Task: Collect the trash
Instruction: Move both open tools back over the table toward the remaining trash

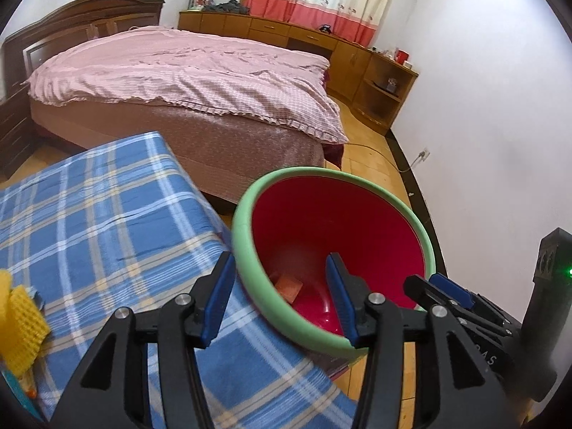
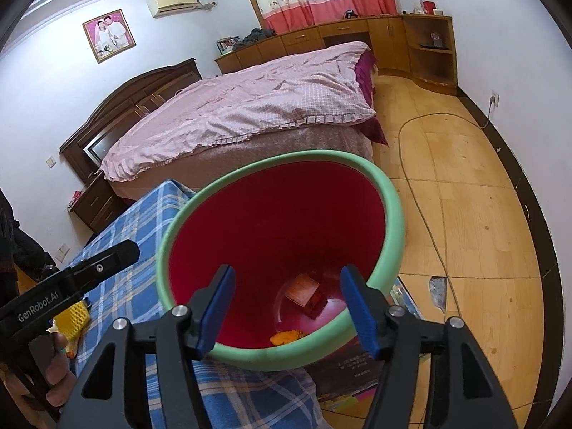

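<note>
We hold both tools over the red bin [image 2: 282, 221] with the green rim, which stands beside the blue plaid surface [image 1: 107, 221]. Our left tool [image 1: 279, 296] has its fingers apart, straddling the bin's near rim with nothing between them. Our right tool [image 2: 287, 307] is likewise spread wide above the bin's mouth, empty. At the bin's bottom lie an orange packet [image 2: 302, 289] and an orange scrap [image 2: 286, 338]. Yellow foam netting [image 1: 23, 325] rests on the surface, left of the bin.
</note>
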### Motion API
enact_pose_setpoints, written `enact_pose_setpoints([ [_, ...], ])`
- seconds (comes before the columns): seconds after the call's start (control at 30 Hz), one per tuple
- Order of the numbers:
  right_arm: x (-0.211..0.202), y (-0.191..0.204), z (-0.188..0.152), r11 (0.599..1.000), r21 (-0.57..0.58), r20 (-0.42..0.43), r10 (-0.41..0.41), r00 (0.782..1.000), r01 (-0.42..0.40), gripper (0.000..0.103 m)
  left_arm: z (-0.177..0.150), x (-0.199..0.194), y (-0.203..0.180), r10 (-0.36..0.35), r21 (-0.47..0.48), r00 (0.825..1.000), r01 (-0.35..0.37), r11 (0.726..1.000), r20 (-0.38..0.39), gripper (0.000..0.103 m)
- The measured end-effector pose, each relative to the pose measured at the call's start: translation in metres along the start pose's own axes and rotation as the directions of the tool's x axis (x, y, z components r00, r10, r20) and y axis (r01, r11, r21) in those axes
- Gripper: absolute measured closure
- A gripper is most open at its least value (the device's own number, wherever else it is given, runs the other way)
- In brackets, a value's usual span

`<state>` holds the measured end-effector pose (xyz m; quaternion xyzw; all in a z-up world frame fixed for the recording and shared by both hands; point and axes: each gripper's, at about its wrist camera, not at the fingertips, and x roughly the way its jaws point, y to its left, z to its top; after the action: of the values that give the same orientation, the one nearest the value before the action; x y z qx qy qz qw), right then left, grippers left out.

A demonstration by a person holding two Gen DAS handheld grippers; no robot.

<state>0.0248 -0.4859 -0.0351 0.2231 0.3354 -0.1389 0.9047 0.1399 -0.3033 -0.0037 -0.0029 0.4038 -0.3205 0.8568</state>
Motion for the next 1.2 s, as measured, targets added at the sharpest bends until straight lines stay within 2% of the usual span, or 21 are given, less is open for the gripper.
enact_pose_setpoints([
  [0.13, -0.008, 0.012, -0.004, 1.000, -0.001, -0.002, 0.018, 1.000, -0.018, 0.031, -0.005, -0.019, 0.010, 0.028, -0.024, 1.000, -0.027, 0.999, 0.013, 0.050],
  [0.33, -0.020, 0.034, -0.011, 0.998, -0.006, -0.003, 0.060, 0.998, -0.060, 0.031, -0.017, -0.051, 0.034, 0.090, -0.076, 0.996, -0.087, 0.993, 0.030, 0.050],
  [0.6, -0.034, 0.065, -0.025, 0.994, -0.039, -0.013, 0.098, 0.995, -0.098, 0.029, -0.033, -0.090, 0.070, 0.187, -0.134, 0.982, -0.180, 0.974, 0.038, 0.050],
  [0.77, -0.042, 0.083, -0.035, 0.991, -0.052, -0.022, 0.126, 0.992, -0.127, 0.028, -0.042, -0.115, 0.095, 0.258, -0.173, 0.965, -0.248, 0.953, 0.039, 0.050],
  [0.9, -0.046, 0.095, -0.041, 0.987, -0.063, -0.029, 0.144, 0.989, -0.146, 0.028, -0.052, -0.133, 0.118, 0.327, -0.223, 0.944, -0.312, 0.924, 0.037, 0.050],
  [1.1, -0.051, 0.114, -0.052, 0.981, -0.087, -0.040, 0.171, 0.985, -0.174, 0.027, -0.066, -0.150, 0.154, 0.421, -0.251, 0.907, -0.409, 0.877, -0.010, 0.050],
  [1.2, -0.050, 0.123, -0.059, 0.978, -0.095, -0.050, 0.179, 0.983, -0.183, 0.027, -0.078, -0.153, 0.172, 0.437, -0.282, 0.899, -0.430, 0.858, -0.041, 0.049],
])
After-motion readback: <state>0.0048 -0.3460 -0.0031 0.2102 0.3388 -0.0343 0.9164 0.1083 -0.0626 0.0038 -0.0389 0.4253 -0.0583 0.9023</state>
